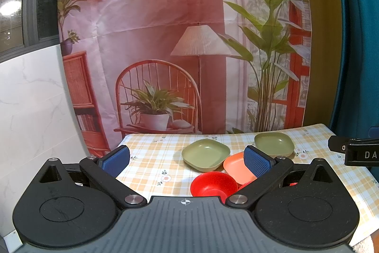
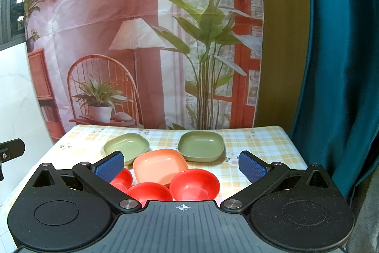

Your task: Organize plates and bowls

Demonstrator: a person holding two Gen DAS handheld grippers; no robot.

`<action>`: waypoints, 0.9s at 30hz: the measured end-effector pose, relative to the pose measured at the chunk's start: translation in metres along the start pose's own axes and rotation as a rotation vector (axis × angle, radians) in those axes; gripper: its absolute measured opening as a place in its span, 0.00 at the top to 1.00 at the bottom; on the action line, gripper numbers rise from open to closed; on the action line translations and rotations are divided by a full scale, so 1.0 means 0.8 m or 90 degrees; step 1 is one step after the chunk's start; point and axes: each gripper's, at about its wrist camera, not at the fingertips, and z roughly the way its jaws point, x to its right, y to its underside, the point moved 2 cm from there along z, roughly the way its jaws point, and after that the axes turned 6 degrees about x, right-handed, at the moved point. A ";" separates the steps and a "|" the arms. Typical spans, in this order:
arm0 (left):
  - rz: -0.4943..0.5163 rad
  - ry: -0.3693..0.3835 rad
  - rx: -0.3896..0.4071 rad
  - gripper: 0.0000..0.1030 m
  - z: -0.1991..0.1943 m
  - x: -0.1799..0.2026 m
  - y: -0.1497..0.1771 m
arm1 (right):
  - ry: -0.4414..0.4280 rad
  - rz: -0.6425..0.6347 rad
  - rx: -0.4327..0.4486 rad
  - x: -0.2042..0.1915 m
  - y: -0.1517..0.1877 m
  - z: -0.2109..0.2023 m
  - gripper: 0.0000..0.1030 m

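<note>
Two green square plates (image 2: 126,146) (image 2: 201,145) lie side by side on the checked tablecloth (image 2: 260,146). In front of them sits an orange plate (image 2: 160,165). Three red bowls (image 2: 194,184) (image 2: 149,191) (image 2: 122,178) crowd the near edge. My right gripper (image 2: 181,165) hangs open above the bowls, holding nothing. In the left wrist view the green plates (image 1: 205,154) (image 1: 273,142), the orange plate (image 1: 236,166) and a red bowl (image 1: 213,183) appear right of centre. My left gripper (image 1: 187,159) is open and empty above the table's left half.
A printed fabric backdrop (image 2: 142,39) hangs behind the table. A teal curtain (image 2: 343,63) hangs at the right. White marble wall (image 1: 30,98) stands at the left. The right gripper's black body (image 1: 355,152) pokes in at the left wrist view's right edge.
</note>
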 end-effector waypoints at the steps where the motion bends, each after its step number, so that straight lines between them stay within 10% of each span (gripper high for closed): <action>1: 0.000 0.000 0.000 0.00 0.000 0.000 0.000 | 0.000 0.000 0.000 0.000 0.000 0.000 0.00; 27: 0.000 0.009 -0.002 0.00 0.000 0.000 0.000 | 0.001 0.002 0.000 -0.001 0.000 0.000 0.00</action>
